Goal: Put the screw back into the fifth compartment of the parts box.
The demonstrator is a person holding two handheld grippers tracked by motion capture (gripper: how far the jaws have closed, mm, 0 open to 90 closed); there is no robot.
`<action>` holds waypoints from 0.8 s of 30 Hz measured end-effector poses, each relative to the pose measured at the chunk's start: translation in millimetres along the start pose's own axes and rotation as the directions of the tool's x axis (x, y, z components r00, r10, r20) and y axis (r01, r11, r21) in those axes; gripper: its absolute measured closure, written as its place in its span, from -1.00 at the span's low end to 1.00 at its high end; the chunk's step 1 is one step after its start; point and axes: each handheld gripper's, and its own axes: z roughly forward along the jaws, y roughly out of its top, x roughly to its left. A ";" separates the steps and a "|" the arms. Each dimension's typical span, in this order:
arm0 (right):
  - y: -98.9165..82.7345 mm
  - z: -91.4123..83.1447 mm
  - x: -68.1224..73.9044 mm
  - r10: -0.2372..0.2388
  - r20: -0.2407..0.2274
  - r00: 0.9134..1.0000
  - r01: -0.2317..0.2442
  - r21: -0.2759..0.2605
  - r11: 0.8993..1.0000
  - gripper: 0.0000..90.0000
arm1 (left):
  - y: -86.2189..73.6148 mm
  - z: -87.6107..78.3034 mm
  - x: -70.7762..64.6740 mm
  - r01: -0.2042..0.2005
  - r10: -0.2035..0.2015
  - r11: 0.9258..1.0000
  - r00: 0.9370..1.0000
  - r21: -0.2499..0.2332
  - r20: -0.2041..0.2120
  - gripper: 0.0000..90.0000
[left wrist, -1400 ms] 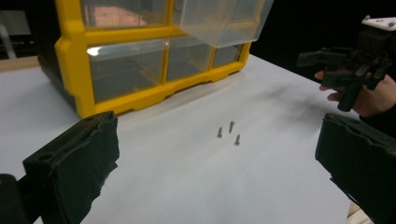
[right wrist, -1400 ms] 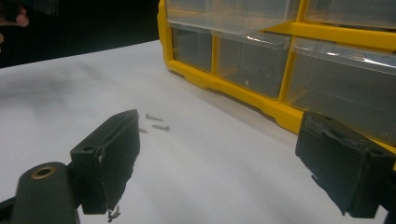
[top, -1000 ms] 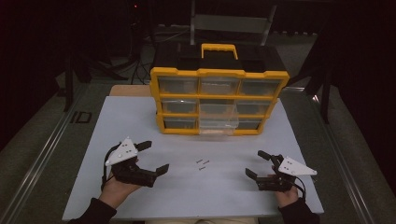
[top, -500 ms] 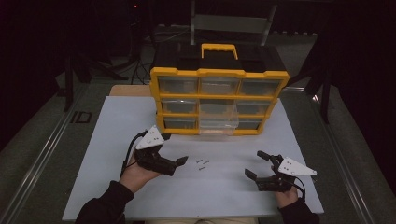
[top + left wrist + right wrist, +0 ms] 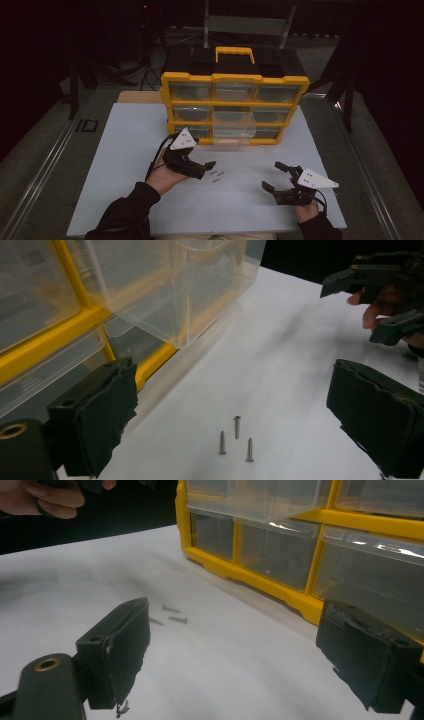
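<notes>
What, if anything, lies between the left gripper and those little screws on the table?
Nothing visible does. The left gripper has open jaws, just closing slightly, and only bare white table lies between it and the three screws. The pulled-out clear drawer sits off to one side.

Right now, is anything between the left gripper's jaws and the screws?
No. In the left gripper view, only bare white table separates the open left gripper from the three screws, which lie just ahead of its jaws.

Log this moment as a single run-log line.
left hand-held gripper: open, jaws just closing a little, nothing between them, beside three screws | right hand-held gripper: open, empty | drawer: pulled out of organizer
</notes>
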 end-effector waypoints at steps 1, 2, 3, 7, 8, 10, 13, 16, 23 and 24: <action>0.0 0.2 0.1 -0.001 -0.001 1.000 0.001 0.001 1.000 -0.69 | 0.1 2.0 0.0 -0.004 0.004 1.000 1.000 0.002 0.002 -0.81; 0.0 0.2 0.3 -0.001 -0.002 1.000 0.001 0.002 1.000 -0.69 | 0.2 4.2 0.1 -0.008 0.008 1.000 1.000 0.004 0.007 -0.77; 0.0 0.2 0.5 -0.002 -0.003 1.000 0.002 0.002 1.000 -0.69 | 0.2 6.6 0.1 -0.011 0.011 1.000 1.000 0.008 0.015 -0.74; 0.0 0.1 0.2 0.001 -0.001 1.000 -0.001 0.001 1.000 -0.69 | -0.6 17.2 0.6 -0.013 0.012 1.000 0.999 0.024 0.031 -0.61; 0.0 0.1 0.3 0.001 -0.002 1.000 -0.001 0.001 1.000 -0.69 | -1.3 19.9 0.6 -0.013 0.012 1.000 0.999 0.028 0.035 -0.57; 0.2 0.0 0.6 -0.001 -0.004 1.000 0.001 0.000 1.000 -0.69 | -3.0 25.0 0.1 -0.004 0.003 0.999 0.999 0.040 0.036 -0.52; 0.2 0.1 0.9 0.001 -0.008 1.000 -0.001 0.000 1.000 -0.69 | -5.8 32.0 -1.7 -0.010 0.007 0.998 0.999 0.069 0.039 -0.42; 0.2 0.0 0.9 0.001 -0.009 1.000 -0.001 -0.001 1.000 -0.69 | -8.2 37.5 -1.7 -0.012 0.008 0.996 0.999 0.093 0.040 -0.35; 0.3 0.3 1.2 -0.001 -0.012 1.000 0.001 -0.001 1.000 -0.69 | -18.1 46.8 0.8 -0.001 -0.006 0.992 0.998 0.129 0.056 -0.06; 0.2 0.3 1.2 0.000 -0.012 1.000 0.000 -0.001 1.000 -0.69 | -20.0 48.1 0.3 0.000 -0.007 0.991 0.998 0.134 0.056 -0.02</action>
